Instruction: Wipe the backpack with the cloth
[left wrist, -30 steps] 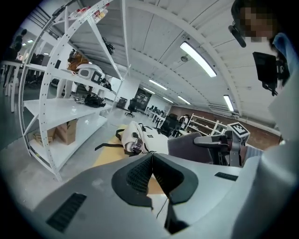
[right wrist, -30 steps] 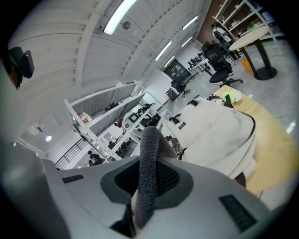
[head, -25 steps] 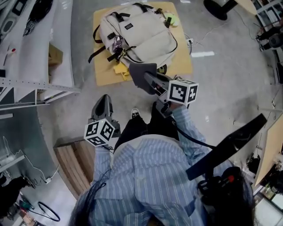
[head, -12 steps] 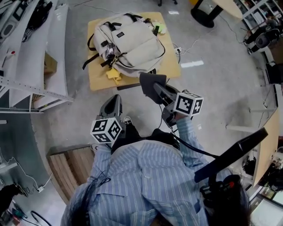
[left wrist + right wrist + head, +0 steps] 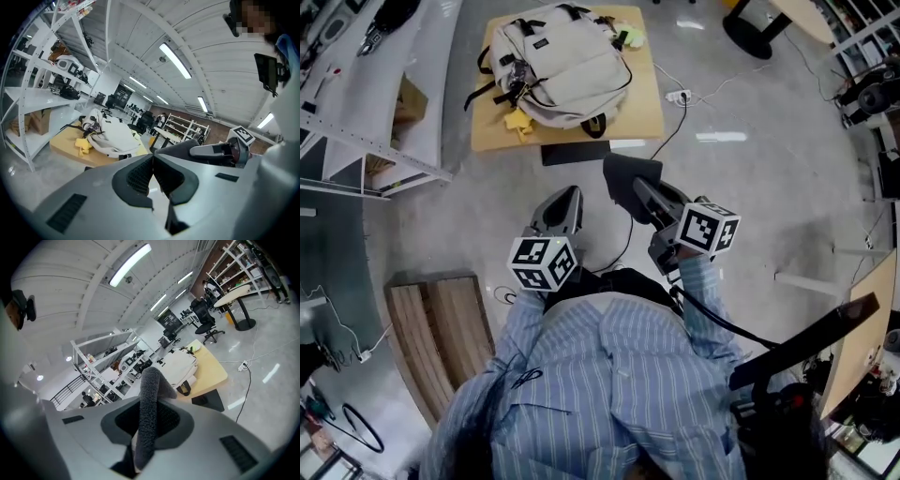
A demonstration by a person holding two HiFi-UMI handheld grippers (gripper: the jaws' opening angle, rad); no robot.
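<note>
A beige backpack point(image 5: 561, 64) with black straps lies on a low tan wooden table point(image 5: 643, 103) at the top of the head view, far from both grippers. It also shows in the left gripper view as the backpack point(image 5: 114, 136) and in the right gripper view as the backpack point(image 5: 180, 367). My right gripper point(image 5: 630, 190) is shut on a dark grey cloth point(image 5: 628, 177), held up in the air; the cloth point(image 5: 149, 408) stands pinched between the jaws. My left gripper point(image 5: 566, 200) is shut with nothing in it, its jaws pressed together point(image 5: 153, 161).
A yellow rag point(image 5: 517, 121) lies at the table's front left by the backpack. A black mat point(image 5: 575, 153) sits on the floor at the table's edge. White shelving point(image 5: 366, 131) stands left, a wooden bench point(image 5: 441, 328) lower left, a cable and power strip point(image 5: 678, 97) right.
The table and backpack have slid farther up and away in the head view as the person stepped back. Both grippers keep their pose and the cloth stays held.
</note>
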